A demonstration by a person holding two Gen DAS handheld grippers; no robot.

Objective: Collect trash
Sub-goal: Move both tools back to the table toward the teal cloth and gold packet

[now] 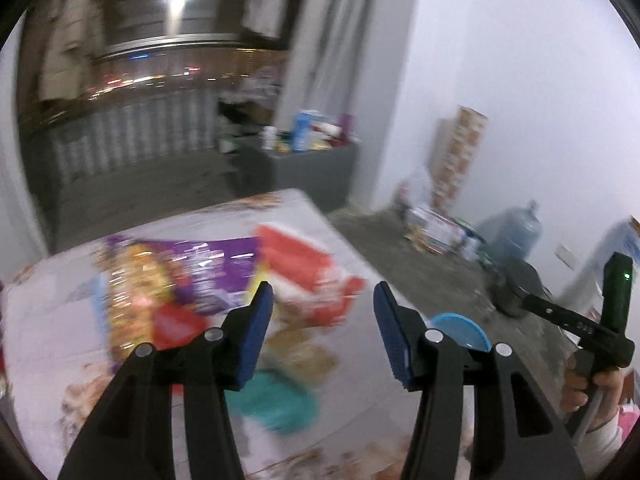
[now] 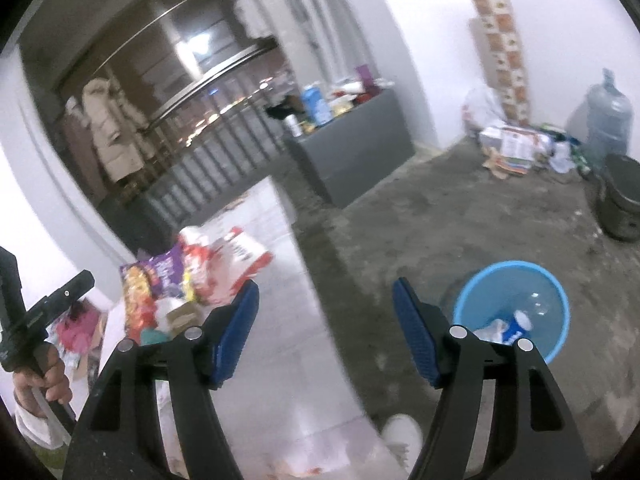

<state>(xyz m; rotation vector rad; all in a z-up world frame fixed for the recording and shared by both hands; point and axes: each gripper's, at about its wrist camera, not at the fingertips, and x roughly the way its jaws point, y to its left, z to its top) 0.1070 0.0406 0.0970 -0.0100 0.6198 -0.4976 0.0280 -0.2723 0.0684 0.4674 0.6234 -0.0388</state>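
Counter (image 1: 60, 360) first: a white top strewn with blurred trash. The purple snack bag (image 1: 192, 276) lies flat ahead and left of the left tongs (image 1: 323, 334), its long axis running toward the counter's far edge; a red-and-white wrapper (image 1: 304, 268) sits just beyond their tips, near the right edge. On the floor off that edge stands the blue bin (image 2: 516, 280), right of the right tongs (image 2: 326, 330). Both tongs are released, nothing between them.
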